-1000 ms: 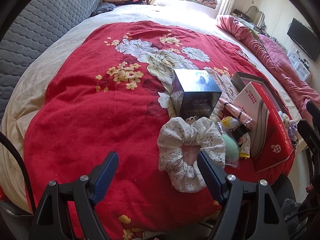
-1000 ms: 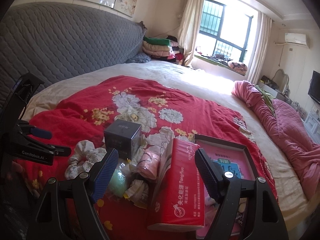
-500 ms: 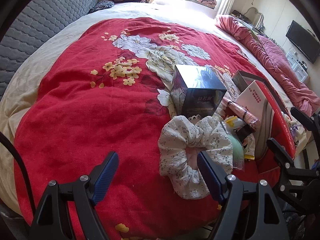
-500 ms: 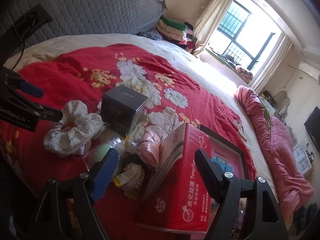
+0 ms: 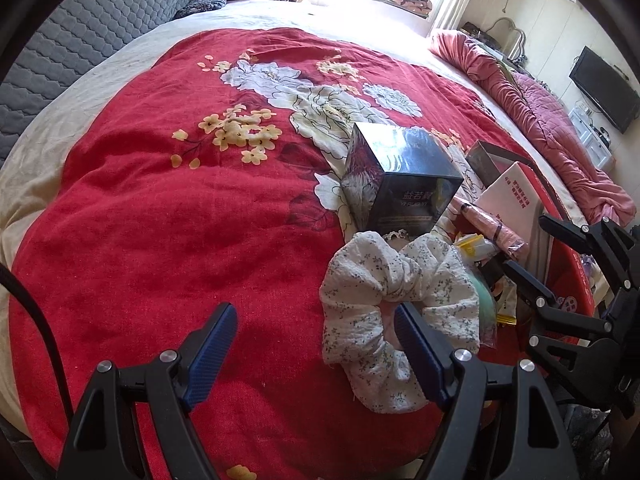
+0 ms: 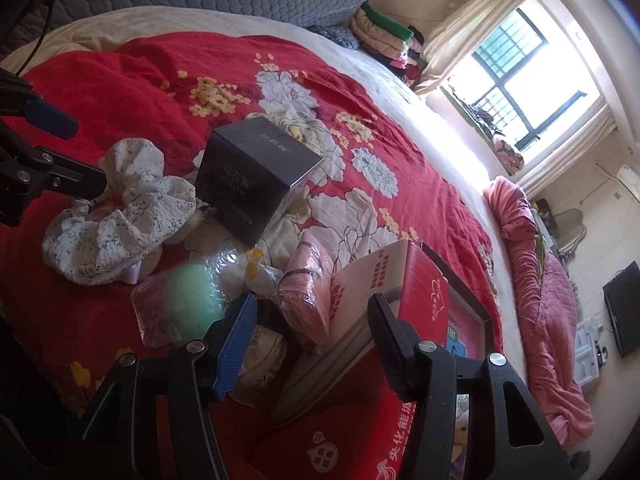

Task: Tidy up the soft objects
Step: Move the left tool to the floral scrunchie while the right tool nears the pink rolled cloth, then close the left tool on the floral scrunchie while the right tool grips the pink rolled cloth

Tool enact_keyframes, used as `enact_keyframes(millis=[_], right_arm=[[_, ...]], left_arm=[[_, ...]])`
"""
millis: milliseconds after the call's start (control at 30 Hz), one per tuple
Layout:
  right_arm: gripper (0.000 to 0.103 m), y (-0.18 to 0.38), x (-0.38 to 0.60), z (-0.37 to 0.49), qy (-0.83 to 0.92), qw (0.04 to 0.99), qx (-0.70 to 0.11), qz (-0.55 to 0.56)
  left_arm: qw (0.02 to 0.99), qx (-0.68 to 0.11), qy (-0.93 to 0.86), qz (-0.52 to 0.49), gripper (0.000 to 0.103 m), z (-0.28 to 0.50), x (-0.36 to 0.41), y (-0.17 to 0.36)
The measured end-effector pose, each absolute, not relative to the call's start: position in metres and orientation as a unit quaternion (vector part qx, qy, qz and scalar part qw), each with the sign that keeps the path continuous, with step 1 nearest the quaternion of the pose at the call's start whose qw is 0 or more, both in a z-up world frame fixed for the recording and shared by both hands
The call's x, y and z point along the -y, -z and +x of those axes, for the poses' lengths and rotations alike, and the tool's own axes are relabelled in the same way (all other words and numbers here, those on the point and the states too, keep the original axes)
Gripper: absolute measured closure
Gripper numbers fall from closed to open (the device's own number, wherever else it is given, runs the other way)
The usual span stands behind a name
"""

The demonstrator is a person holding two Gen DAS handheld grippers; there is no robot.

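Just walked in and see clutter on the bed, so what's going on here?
A person holds a gripper in each hand over a small pile on the red floral blanket. The left gripper is open, one finger at the white flowered scrunchie, nothing gripped. The right gripper is closing, above a pink wrapped bundle and beside a red tissue box; it holds nothing yet. A dark box stands behind.

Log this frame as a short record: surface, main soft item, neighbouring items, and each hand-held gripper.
surface: red floral blanket on a bed
soft item: white floral scrunchie
neighbours: dark box, red tissue box, bagged green ball
left hand-held gripper: open, one finger at the scrunchie
right hand-held gripper: closing, nothing gripped
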State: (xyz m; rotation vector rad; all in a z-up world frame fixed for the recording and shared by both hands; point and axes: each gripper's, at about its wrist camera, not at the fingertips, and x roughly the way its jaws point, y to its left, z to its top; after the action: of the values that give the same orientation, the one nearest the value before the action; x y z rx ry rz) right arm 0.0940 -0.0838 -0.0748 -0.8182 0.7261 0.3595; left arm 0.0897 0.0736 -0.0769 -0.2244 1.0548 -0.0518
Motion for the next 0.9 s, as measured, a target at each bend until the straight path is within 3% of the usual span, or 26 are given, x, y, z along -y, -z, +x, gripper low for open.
enact_keyframes(millis=[200,333,400,533,633,767,900], right_arm=[[0.067,0.081,0.081,0.11,-0.167,0.836,-0.353,-0.386],[0.072,0.086,0.08,0.123,-0.162,0.831,-0.354,-0.396],[0.083,0.086,0.081,0.128,-0.164,0.833,-0.356,-0.39],[0.086,0.08,0.087,0.136,-0.175,0.841,-0.367,-0.358],[0.088,0.068,0.104,0.143,-0.209,0.858,-0.393,-0.256],[0.09,0.059,0.12,0.152,-0.229,0.868,-0.411,-0.158],[0.09,0.06,0.111,0.149,-0.222,0.862,-0.418,-0.18]], left_arm=[[0.852,-0.51,0.02,-0.114,0.023,0.095,-0.079,0.086],[0.848,-0.514,0.022,-0.125,0.023,0.098,-0.083,0.092],[0.847,-0.516,0.024,-0.127,0.023,0.101,-0.083,0.095],[0.842,-0.522,0.034,-0.127,0.023,0.106,-0.08,0.101],[0.84,-0.523,0.044,-0.135,0.024,0.109,-0.078,0.104],[0.836,-0.522,0.061,-0.157,0.034,0.114,-0.08,0.108],[0.83,-0.523,0.082,-0.173,0.059,0.118,-0.079,0.111]])
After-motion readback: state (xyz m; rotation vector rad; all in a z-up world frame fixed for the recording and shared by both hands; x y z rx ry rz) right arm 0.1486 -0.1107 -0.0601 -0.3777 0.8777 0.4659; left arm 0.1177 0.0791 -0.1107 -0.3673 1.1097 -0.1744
